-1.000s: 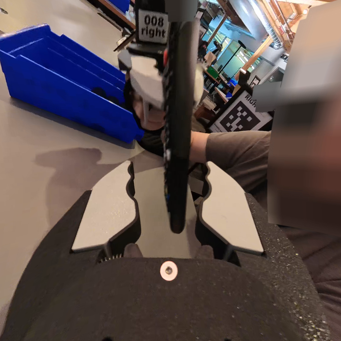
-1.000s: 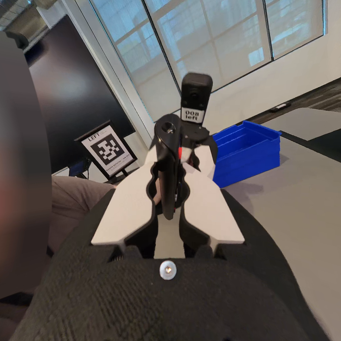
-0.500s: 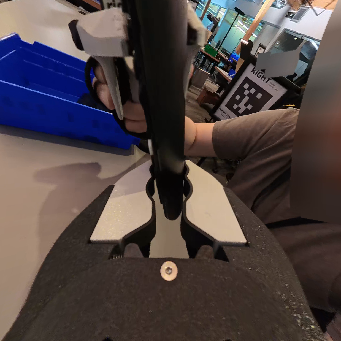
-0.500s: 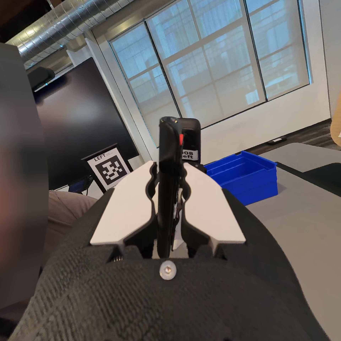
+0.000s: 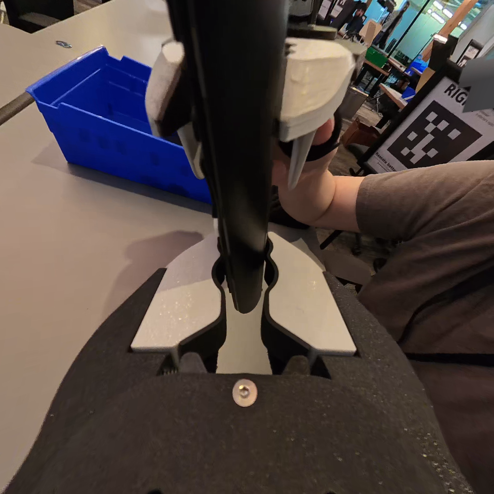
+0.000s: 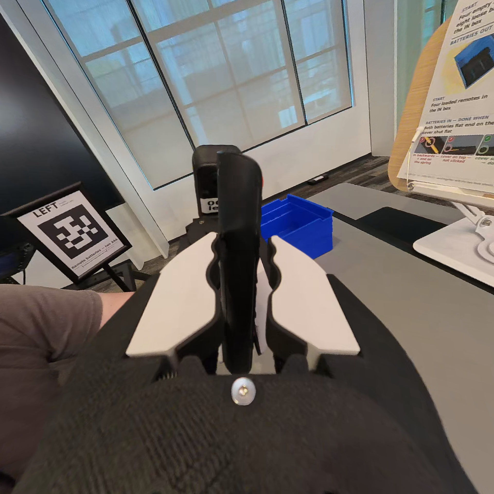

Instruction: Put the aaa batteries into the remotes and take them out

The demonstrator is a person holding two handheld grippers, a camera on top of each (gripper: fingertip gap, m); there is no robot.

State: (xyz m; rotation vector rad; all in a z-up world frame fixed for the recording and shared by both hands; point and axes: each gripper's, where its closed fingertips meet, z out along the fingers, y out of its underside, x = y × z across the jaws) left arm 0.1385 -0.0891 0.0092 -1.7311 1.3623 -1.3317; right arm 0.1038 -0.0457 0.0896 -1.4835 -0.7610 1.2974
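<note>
A black remote stands on edge between both grippers, above the grey table. My left gripper is shut on its near end. In the left wrist view the right gripper straddles the remote's far part, with a hand behind it. In the right wrist view the remote lies deep between the fingers of my right gripper. The jaws have parted, and a thin gap shows beside the right finger. The left gripper's camera shows behind the remote. No batteries show.
A blue bin sits on the table beyond the grippers and also shows in the right wrist view. A sheet on a white stand is at the right. Marker signs stand off the table. A sleeved arm is at the right.
My left gripper closed on the remote's end. The right gripper slid farther along the remote, and its jaws have now widened slightly. Both views swung round.
</note>
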